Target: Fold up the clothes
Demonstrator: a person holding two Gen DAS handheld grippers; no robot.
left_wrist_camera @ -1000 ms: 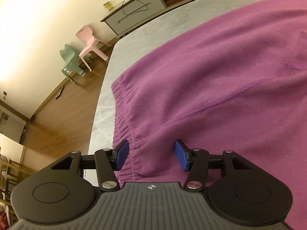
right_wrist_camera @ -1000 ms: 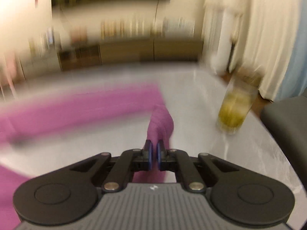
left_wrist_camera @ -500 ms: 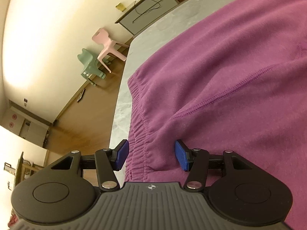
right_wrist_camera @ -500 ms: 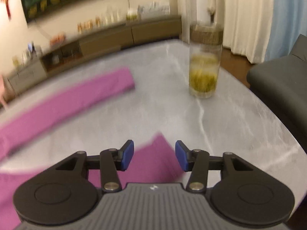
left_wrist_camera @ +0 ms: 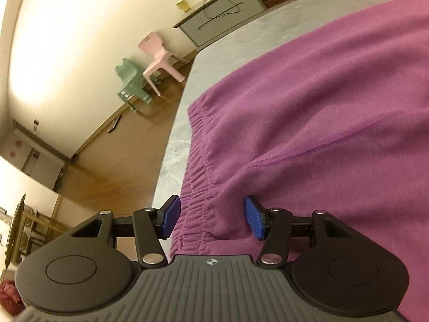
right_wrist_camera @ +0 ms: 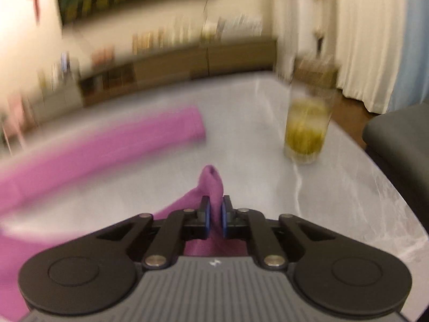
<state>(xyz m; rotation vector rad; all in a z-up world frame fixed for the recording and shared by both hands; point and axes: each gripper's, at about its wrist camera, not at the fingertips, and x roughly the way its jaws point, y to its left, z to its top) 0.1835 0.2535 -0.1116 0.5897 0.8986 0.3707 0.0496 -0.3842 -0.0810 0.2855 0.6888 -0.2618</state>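
— Looking past the left gripper [left_wrist_camera: 211,218], what lies under it?

— Its jaws stand wide over the gathered waistband of purple trousers [left_wrist_camera: 321,123], spread on a grey marble table [left_wrist_camera: 171,161]. Beyond its left finger: wooden floor, a pink chair [left_wrist_camera: 161,53] beside a green chair [left_wrist_camera: 131,83].

— And the right gripper [right_wrist_camera: 215,216]?

— Pinched narrow on a trouser leg end [right_wrist_camera: 211,182]. Ahead to its right stands a glass [right_wrist_camera: 307,131] of yellowish drink; a blurred sideboard [right_wrist_camera: 174,67] behind.
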